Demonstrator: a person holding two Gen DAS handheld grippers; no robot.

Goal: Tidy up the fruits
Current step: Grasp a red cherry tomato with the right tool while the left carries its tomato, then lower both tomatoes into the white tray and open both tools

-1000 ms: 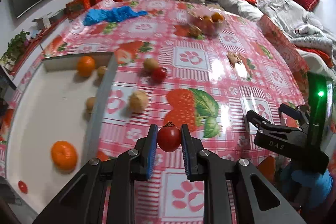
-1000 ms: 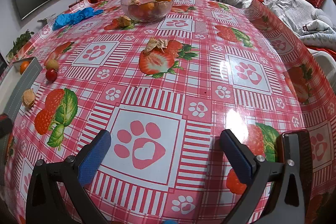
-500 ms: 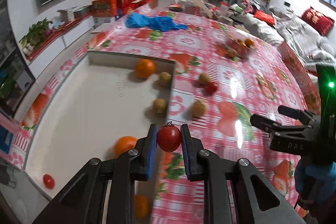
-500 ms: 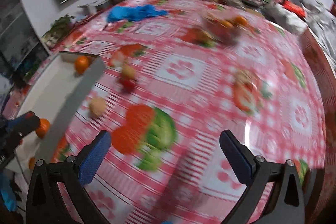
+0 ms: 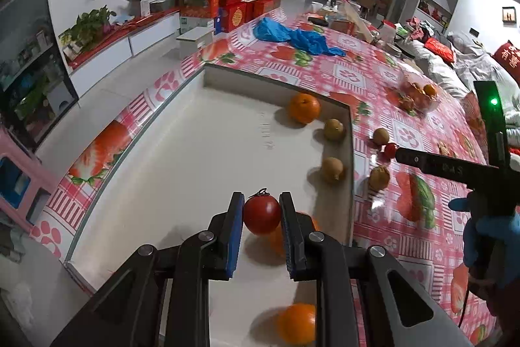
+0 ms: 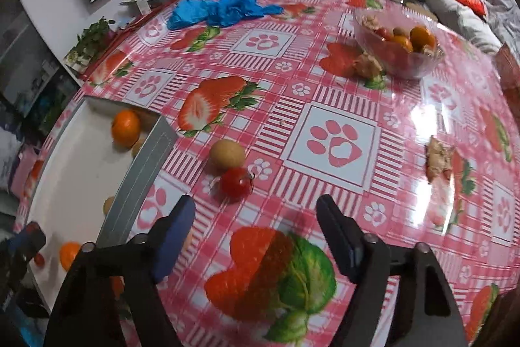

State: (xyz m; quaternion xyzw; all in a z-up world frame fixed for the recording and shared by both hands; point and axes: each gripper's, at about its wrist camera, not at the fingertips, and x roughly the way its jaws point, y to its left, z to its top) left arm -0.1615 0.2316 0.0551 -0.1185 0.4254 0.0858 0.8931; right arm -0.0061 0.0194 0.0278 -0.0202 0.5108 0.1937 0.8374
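Left hand-held gripper (image 5: 261, 217) pinches a red tomato (image 5: 262, 215) between blue pads above the white tray (image 5: 182, 158), likely for sorting there; right hand-held gripper (image 6: 255, 236), jaws closing on nothing, points toward a second tomato (image 6: 235, 184) on the bench (image 6: 338, 106).

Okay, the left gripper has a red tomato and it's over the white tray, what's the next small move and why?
Probably lower the left gripper a little and open it. Its pads are shut on the red tomato, which hangs above the white tray, where oranges and brown fruits already lie. An orange sits just beneath, so release slightly to its side.
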